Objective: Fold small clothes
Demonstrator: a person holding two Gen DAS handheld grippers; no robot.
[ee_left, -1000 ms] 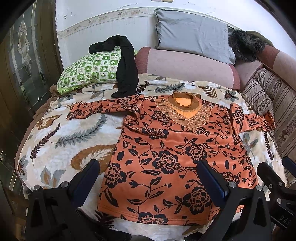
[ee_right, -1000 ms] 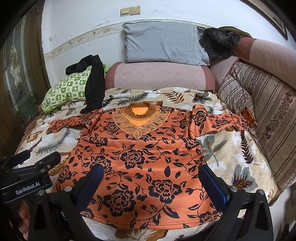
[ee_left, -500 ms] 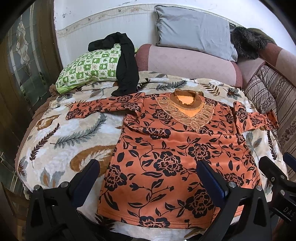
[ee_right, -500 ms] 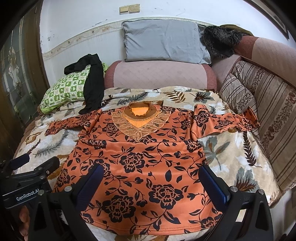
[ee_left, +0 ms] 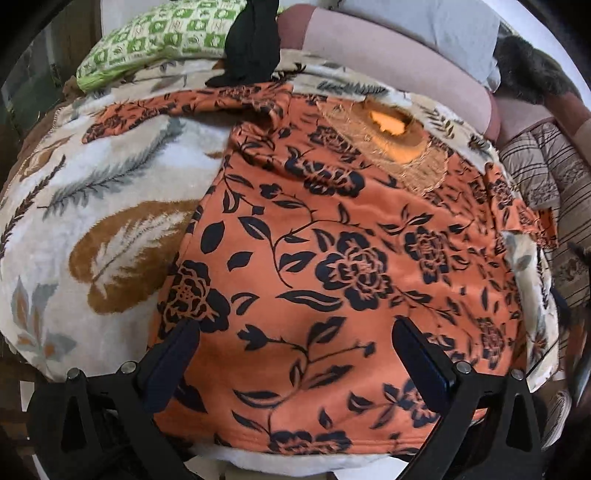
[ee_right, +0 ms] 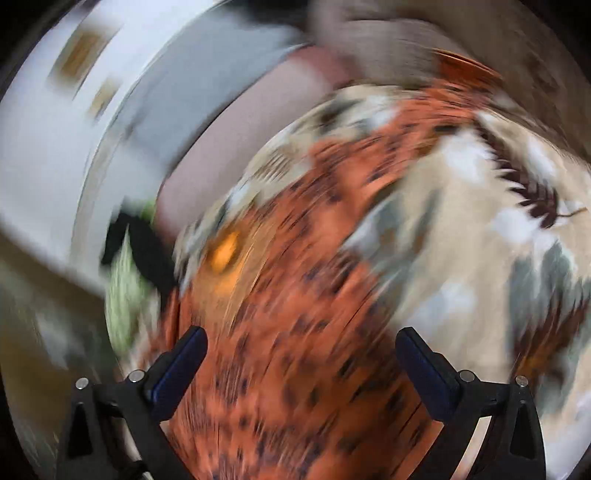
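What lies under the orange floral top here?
The orange floral top lies spread flat on a leaf-patterned blanket, which shows around its edges. Whatever is beneath the blanket is covered.

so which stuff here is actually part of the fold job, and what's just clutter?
Job:
orange floral top, spread flat
left claw, open
right claw, open

Lying about:
black garment
green checked pillow
grey pillow
leaf-print blanket

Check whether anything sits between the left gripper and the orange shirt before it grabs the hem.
Nothing visible does. The left gripper hangs with jaws open right over the orange shirt, which lies flat on the blanket. The black garment lies beyond the far sleeve, out of the way.
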